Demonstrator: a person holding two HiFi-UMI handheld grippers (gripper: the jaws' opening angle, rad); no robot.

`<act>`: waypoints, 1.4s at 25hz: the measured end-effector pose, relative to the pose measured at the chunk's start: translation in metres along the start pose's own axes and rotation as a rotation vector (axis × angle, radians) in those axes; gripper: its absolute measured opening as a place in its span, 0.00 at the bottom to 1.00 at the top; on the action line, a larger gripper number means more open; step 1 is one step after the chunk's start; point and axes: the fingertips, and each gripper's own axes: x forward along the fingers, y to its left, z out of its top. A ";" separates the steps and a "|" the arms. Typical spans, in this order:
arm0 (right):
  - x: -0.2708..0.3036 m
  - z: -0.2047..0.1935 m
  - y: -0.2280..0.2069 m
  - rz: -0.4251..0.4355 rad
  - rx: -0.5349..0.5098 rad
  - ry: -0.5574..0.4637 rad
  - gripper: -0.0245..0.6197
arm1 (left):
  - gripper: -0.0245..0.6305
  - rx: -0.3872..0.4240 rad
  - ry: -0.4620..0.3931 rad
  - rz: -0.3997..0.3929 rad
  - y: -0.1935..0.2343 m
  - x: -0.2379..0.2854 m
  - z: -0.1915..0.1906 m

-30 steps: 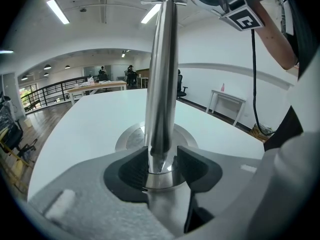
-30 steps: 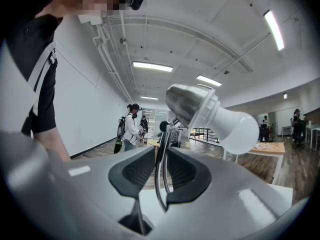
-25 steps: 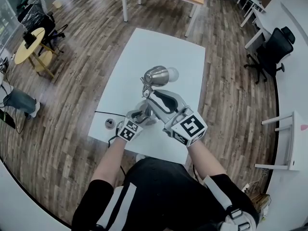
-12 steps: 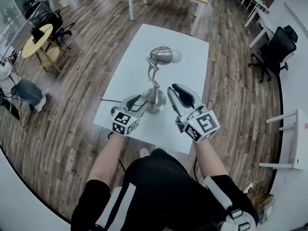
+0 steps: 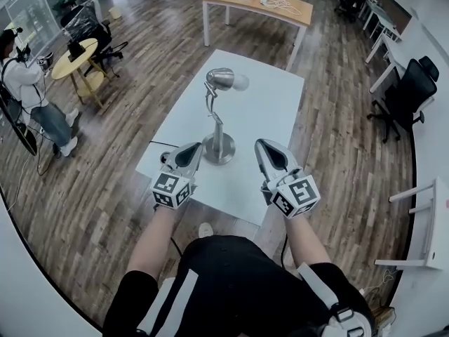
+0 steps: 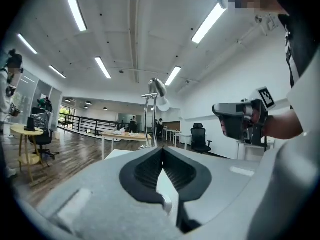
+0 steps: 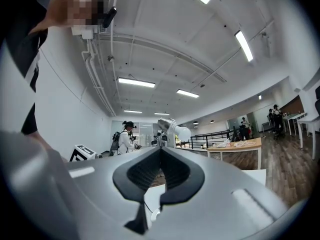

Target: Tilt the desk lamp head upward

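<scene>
Both just snapped shut on nothing, my left tongs and right tongs; that lamp head looks slick metal on a stiff joint, so I'd pinch its sides.

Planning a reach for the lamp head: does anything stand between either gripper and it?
Nothing visible does. The desk lamp stands on the white table; the left gripper and right gripper, both shut and empty, flank its base, with only open air up to the lamp head.
</scene>
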 end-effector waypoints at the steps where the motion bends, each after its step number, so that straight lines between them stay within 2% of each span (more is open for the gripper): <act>1: -0.011 -0.001 -0.002 0.002 -0.001 0.006 0.05 | 0.04 -0.008 -0.016 0.017 -0.007 -0.005 0.004; 5: -0.052 -0.004 -0.011 0.005 0.002 0.008 0.05 | 0.04 -0.027 -0.054 0.084 -0.033 -0.030 0.010; 11: -0.103 0.000 -0.014 0.009 0.016 -0.030 0.05 | 0.04 -0.015 -0.076 0.168 -0.070 -0.074 0.014; 17: -0.140 -0.010 -0.006 0.020 0.023 -0.030 0.05 | 0.04 0.016 -0.094 0.226 -0.106 -0.116 0.013; 21: -0.161 -0.016 0.000 0.018 0.028 -0.024 0.04 | 0.04 -0.002 -0.113 0.262 -0.124 -0.140 0.009; 27: -0.180 -0.025 -0.001 -0.034 0.037 -0.020 0.04 | 0.04 0.008 -0.125 0.274 -0.139 -0.160 0.011; 30: -0.179 -0.030 0.006 -0.058 0.038 -0.010 0.04 | 0.04 0.012 -0.128 0.267 -0.136 -0.168 0.014; 35: -0.167 -0.032 0.021 -0.052 0.037 -0.016 0.04 | 0.04 -0.009 -0.143 0.268 -0.121 -0.176 0.014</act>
